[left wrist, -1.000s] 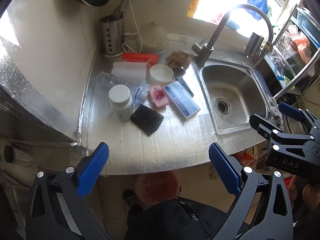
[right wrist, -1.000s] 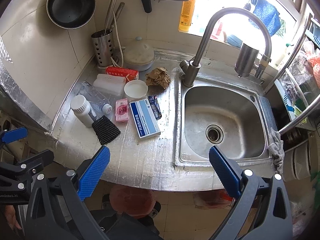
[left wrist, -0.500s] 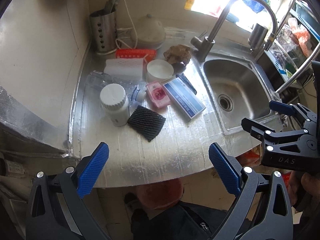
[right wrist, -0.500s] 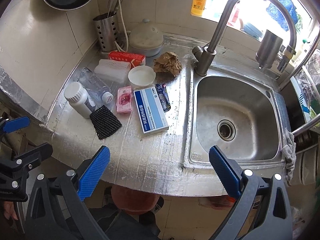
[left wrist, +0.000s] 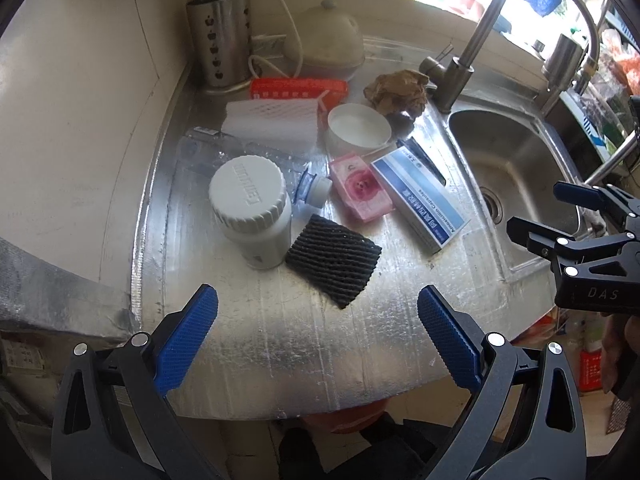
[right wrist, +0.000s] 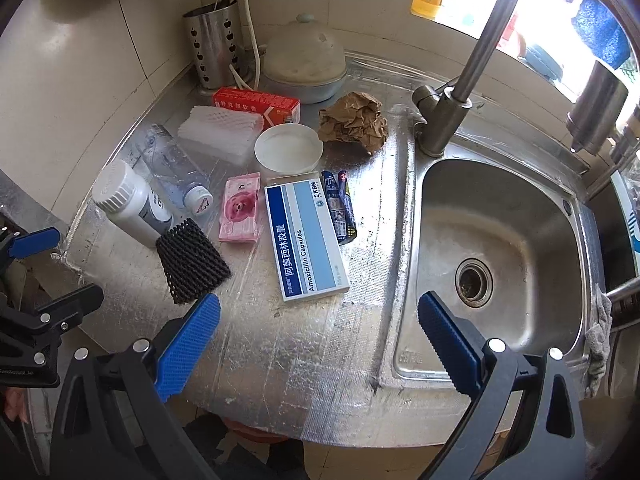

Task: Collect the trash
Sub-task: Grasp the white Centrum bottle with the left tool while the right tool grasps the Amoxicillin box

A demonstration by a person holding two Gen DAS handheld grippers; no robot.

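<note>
Trash lies scattered on the steel counter (left wrist: 280, 340) left of the sink: a white pill bottle (left wrist: 252, 212), a black foam net (left wrist: 334, 264), a pink tissue pack (left wrist: 360, 192), a blue-and-white capsule box (right wrist: 304, 236), a clear plastic bottle (right wrist: 172, 168), a white lid (right wrist: 289, 148), crumpled brown paper (right wrist: 354, 122), a red box (right wrist: 256, 106), white foam (right wrist: 220, 132). My left gripper (left wrist: 318, 336) hovers open just in front of the black net. My right gripper (right wrist: 320, 340) hovers open over the counter's front edge, below the capsule box. Neither holds anything.
The sink basin (right wrist: 496, 248) and tall faucet (right wrist: 460, 96) fill the right side. A steel utensil holder (right wrist: 214, 44) and a domed lid on a pot (right wrist: 304, 60) stand at the back wall. An orange bin (left wrist: 344, 424) shows below the counter edge.
Both grippers have moved forward and down toward the counter, so the trash looks larger and nearer. Their jaws stay open and nothing on the counter has shifted.
</note>
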